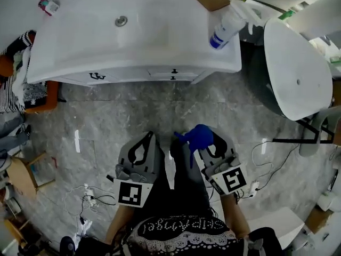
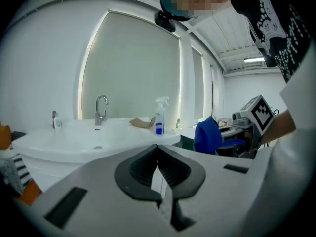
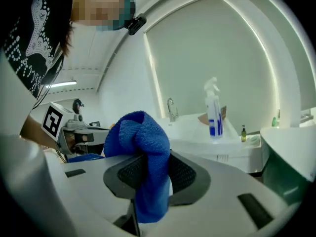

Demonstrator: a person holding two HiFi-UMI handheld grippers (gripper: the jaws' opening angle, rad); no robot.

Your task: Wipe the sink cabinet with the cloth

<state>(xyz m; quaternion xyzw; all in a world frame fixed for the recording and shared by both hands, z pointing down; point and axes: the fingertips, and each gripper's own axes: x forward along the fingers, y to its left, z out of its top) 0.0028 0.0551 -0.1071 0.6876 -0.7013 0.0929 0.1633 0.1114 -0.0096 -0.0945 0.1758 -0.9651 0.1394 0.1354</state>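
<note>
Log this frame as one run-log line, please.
phase: pre-wipe | right gripper: shut on blue cloth | left gripper: shut, empty | sink cabinet: ahead, no contact

Left gripper (image 1: 145,144): jaws closed together, nothing between. Right gripper (image 1: 213,145): jaws clamped on blue cloth (image 1: 197,135). Both grippers side by side, close to torso, pointing forward.

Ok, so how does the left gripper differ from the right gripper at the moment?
The right gripper is shut on the blue cloth, while the left gripper is shut on nothing. The cloth bunches up above the right gripper's jaws, whereas the left gripper's pads meet bare. Both are grey with black pads, and both are held low, short of the sink cabinet.
</note>
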